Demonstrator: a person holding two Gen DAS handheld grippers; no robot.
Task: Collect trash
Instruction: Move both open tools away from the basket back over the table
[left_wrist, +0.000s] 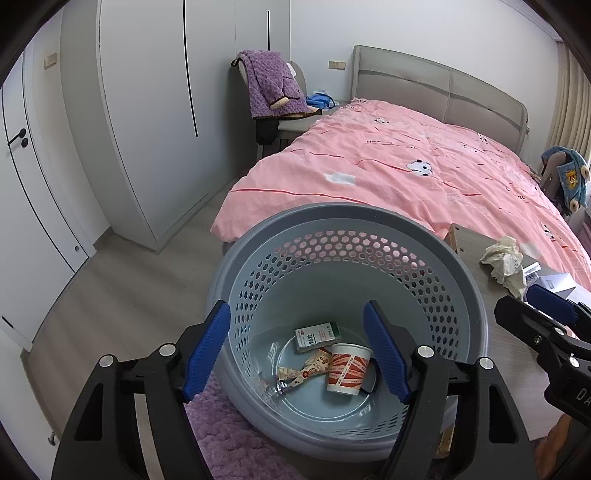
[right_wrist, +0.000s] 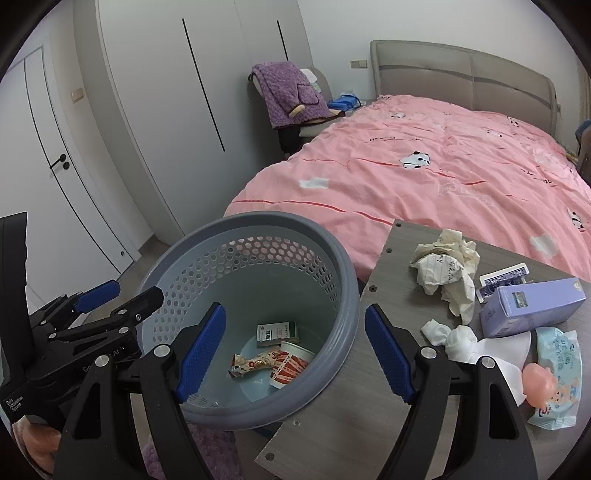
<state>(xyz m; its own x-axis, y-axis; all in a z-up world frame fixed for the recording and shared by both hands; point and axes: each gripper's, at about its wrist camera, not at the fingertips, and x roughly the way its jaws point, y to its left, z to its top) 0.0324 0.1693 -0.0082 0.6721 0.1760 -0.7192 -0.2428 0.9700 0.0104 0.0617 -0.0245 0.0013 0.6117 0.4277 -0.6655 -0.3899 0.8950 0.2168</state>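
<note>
A grey perforated waste basket (left_wrist: 436, 243) (right_wrist: 343, 280) stands on the floor beside a low wooden table (right_wrist: 388, 369). Inside lie a paper cup (left_wrist: 347, 369) (right_wrist: 290, 363), a snack wrapper (left_wrist: 306, 369) (right_wrist: 253, 363) and a small green box (left_wrist: 317, 334) (right_wrist: 277, 330). My left gripper (left_wrist: 297, 347) is open and empty above the basket; it also shows in the right wrist view (right_wrist: 118, 293). My right gripper (right_wrist: 295, 347) is open and empty over the basket's right rim; it also shows in the left wrist view (left_wrist: 532, 301). Crumpled paper (right_wrist: 447, 266) (left_wrist: 504, 258) lies on the table.
On the table lie a purple box (right_wrist: 532, 306), a wet-wipe pack (right_wrist: 557, 369), white cloth (right_wrist: 458, 339), a pink ball (right_wrist: 539, 382) and a small dark packet (right_wrist: 502, 282). A pink-covered bed (left_wrist: 424, 166) is behind. A purple rug (left_wrist: 229, 435) lies under the basket. Wardrobe stands left.
</note>
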